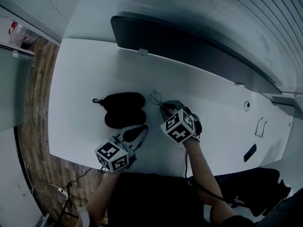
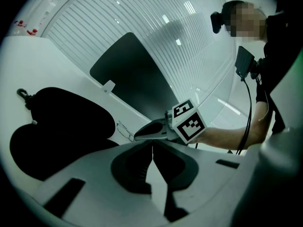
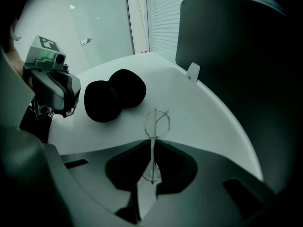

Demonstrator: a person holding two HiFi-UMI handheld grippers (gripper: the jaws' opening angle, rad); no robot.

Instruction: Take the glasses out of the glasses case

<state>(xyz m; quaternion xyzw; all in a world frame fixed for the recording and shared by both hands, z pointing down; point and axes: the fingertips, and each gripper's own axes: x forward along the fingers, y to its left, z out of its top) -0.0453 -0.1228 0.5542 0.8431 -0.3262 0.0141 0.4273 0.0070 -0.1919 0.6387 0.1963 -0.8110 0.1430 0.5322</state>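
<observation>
**Glasses out, held in the right tool**

The right gripper (image 3: 151, 144) has its two jaws pressed tight on the thin wire glasses (image 3: 157, 122). One round lens sticks out past the jaw tips, over the white table (image 1: 85, 79). The rest of the frame runs back between the jaws.

The soft black glasses case (image 1: 124, 109) sits to the left of this gripper, near the glasses but not touching them. It lies open in two round halves.

The left gripper (image 2: 152, 144) has its jaws closed together with nothing in them. The case is just ahead of it and a bit to its left
</observation>
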